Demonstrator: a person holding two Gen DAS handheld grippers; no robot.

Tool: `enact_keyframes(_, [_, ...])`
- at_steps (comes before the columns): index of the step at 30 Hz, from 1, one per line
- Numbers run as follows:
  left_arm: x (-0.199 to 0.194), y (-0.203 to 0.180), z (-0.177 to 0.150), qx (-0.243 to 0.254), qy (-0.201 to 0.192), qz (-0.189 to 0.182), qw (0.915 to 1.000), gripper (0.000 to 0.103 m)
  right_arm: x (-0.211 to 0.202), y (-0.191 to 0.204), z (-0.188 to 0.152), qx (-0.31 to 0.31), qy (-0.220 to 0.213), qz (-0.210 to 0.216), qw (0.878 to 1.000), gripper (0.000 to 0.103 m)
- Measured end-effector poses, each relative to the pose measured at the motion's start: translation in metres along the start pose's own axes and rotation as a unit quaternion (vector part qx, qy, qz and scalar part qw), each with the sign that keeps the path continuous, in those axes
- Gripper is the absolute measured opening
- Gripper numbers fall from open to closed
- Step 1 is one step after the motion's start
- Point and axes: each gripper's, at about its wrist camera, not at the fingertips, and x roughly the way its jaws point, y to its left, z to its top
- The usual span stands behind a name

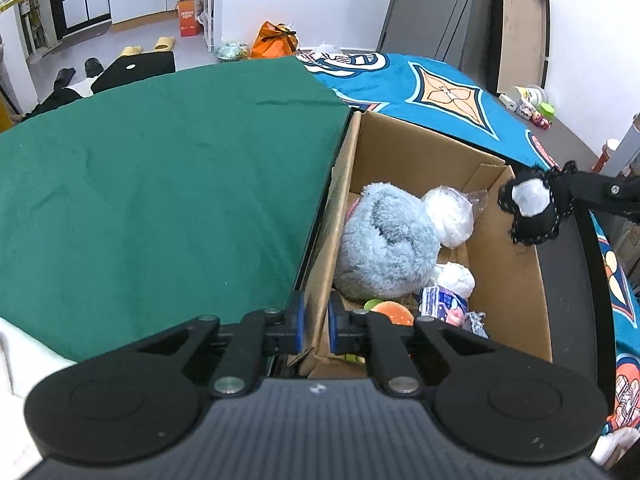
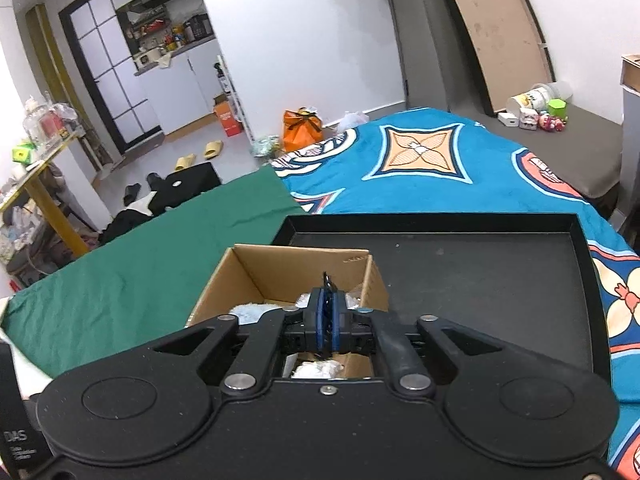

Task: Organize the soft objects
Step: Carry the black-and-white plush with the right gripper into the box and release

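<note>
A cardboard box (image 1: pixel 508 280) sits in a black tray (image 2: pixel 460 256) on the bed. In it lie a fluffy blue plush (image 1: pixel 388 240), white bagged stuffing (image 1: pixel 448 216), an orange ball (image 1: pixel 394 314) and a printed packet (image 1: pixel 442 304). My left gripper (image 1: pixel 316 320) is shut on the box's left wall. My right gripper (image 2: pixel 328 320) is shut on a small black-and-white soft toy (image 1: pixel 530 208) and holds it over the box's right side; in the left wrist view the right gripper (image 1: pixel 568 184) comes in from the right.
A green cloth (image 1: pixel 160 184) covers the bed left of the box; a blue patterned blanket (image 2: pixel 420 172) lies behind and to the right. Small toys and jars (image 2: pixel 536 112) stand on the grey ledge far right. Slippers and an orange bag (image 2: pixel 302 128) lie on the floor.
</note>
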Motion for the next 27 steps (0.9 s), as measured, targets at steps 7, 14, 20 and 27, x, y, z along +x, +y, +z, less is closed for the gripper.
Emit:
enact_keyframes(7, [0.001,0.003,-0.001,0.002,-0.001,-0.010,0.9999,0.011,-0.003,-0.004,-0.006,0.033,0.005,-0.001,0.999,0.016])
enact_keyframes(14, [-0.003,0.003,0.002,0.017,0.004,-0.012,0.9998,0.011,-0.019,-0.016,-0.016,0.062,-0.001,-0.011,0.998,0.028])
enact_keyframes(20, [-0.024,-0.006,0.004,0.031,-0.013,-0.002,0.9995,0.014,-0.035,-0.026,-0.023,0.076,-0.001,-0.012,0.997,0.038])
enact_keyframes(27, [-0.050,-0.020,0.008,0.038,-0.019,-0.001,0.9991,0.022,-0.059,-0.038,-0.030,0.086,-0.004,-0.012,0.996,0.067])
